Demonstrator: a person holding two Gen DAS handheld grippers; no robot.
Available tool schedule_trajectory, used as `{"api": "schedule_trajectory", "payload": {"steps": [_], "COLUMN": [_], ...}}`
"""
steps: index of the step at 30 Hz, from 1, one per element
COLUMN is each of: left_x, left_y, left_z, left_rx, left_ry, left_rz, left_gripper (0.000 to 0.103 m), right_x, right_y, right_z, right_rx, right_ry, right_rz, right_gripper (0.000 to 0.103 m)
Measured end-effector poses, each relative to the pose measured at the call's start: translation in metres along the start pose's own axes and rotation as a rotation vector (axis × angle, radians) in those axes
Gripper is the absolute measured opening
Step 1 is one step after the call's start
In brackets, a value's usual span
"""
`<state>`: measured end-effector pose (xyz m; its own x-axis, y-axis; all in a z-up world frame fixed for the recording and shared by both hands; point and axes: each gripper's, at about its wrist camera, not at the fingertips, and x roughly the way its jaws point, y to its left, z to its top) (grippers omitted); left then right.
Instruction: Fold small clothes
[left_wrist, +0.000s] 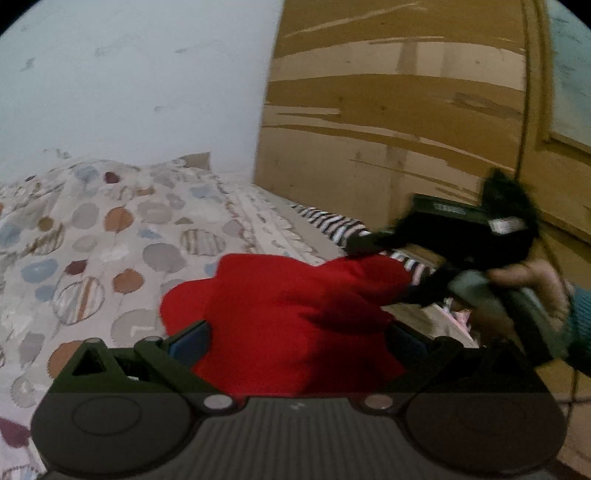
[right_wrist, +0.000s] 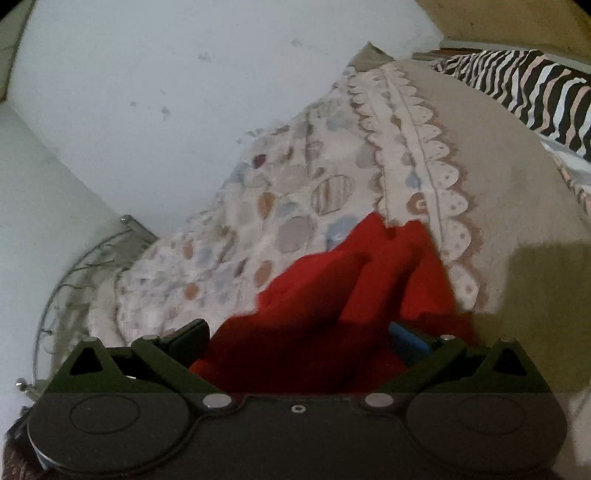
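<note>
**Red cloth between both grippers, over the bed**

Red cloth (left_wrist: 280, 317) fills the foreground in both wrist views, bunched and draped right up against each tool. Left gripper (left_wrist: 295, 339): its blue-padded fingers (left_wrist: 190, 341) stand wide on either side of the cloth; the fabric hides the tips, so I cannot tell whether anything is pinched. Right gripper (right_wrist: 299, 339): same picture, fingers (right_wrist: 410, 338) spread wide, cloth lying between them and covering the gap; grip not readable.

From the left view, the right gripper shows at mid-right, blurred, dark, held by a hand (left_wrist: 532, 284) in a teal sleeve (left_wrist: 580, 317), its front end at the cloth's far right edge.

Surroundings:
- Bedspread (left_wrist: 92, 240) with round blotch pattern, beneath and beyond the cloth.
- Scalloped border strip (right_wrist: 417, 147) running across the bedspread, just beyond the cloth's far tip.
- Zebra-striped fabric (right_wrist: 524, 88) farther back, near the wooden panel (left_wrist: 388, 92).
- Pale wall (left_wrist: 129, 74), scuffed.
- Wire rack (right_wrist: 74, 266) at the bed's left edge, partly blurred.
</note>
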<state>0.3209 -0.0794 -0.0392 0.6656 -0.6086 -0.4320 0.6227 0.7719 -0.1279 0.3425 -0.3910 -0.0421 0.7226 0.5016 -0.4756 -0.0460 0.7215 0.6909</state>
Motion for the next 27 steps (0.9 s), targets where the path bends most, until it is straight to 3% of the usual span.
{"api": "schedule_trajectory", "payload": {"steps": [2, 4, 7, 8, 9, 14, 16, 19, 27], "left_x": [-0.001, -0.003, -0.004, -0.004, -0.004, 0.001, 0.008, 0.021, 0.023], "left_y": [-0.008, -0.017, -0.032, -0.039, -0.047, -0.099, -0.124, -0.147, -0.137], "left_z": [0.0, -0.001, -0.002, -0.003, -0.004, -0.013, -0.025, -0.045, -0.068], "left_rx": [0.021, 0.055, 0.096, 0.122, 0.154, 0.389, 0.529, 0.699, 0.763], "left_ry": [-0.005, -0.015, -0.03, -0.033, -0.034, -0.019, 0.012, 0.07, 0.122], "left_rz": [-0.022, -0.042, -0.066, -0.079, -0.089, -0.139, -0.125, -0.07, -0.043], "left_gripper": [0.102, 0.102, 0.102, 0.102, 0.102, 0.101, 0.101, 0.101, 0.101], "right_x": [0.011, 0.022, 0.024, 0.022, 0.018, 0.002, -0.001, 0.002, 0.013], "right_y": [-0.004, -0.004, -0.002, 0.001, 0.003, 0.005, 0.0, -0.019, -0.035], "right_z": [0.005, 0.009, 0.01, 0.01, 0.011, 0.016, 0.017, 0.016, -0.001], "right_rx": [0.034, 0.025, -0.053, -0.091, -0.128, -0.245, -0.283, -0.274, -0.296], "right_ry": [0.02, 0.032, 0.015, 0.001, -0.019, -0.114, -0.156, -0.146, -0.125], "right_rz": [0.005, -0.006, -0.057, -0.079, -0.086, -0.104, -0.131, -0.16, -0.179], "right_gripper": [0.1, 0.087, 0.054, 0.032, 0.024, 0.018, 0.018, 0.018, 0.02]}}
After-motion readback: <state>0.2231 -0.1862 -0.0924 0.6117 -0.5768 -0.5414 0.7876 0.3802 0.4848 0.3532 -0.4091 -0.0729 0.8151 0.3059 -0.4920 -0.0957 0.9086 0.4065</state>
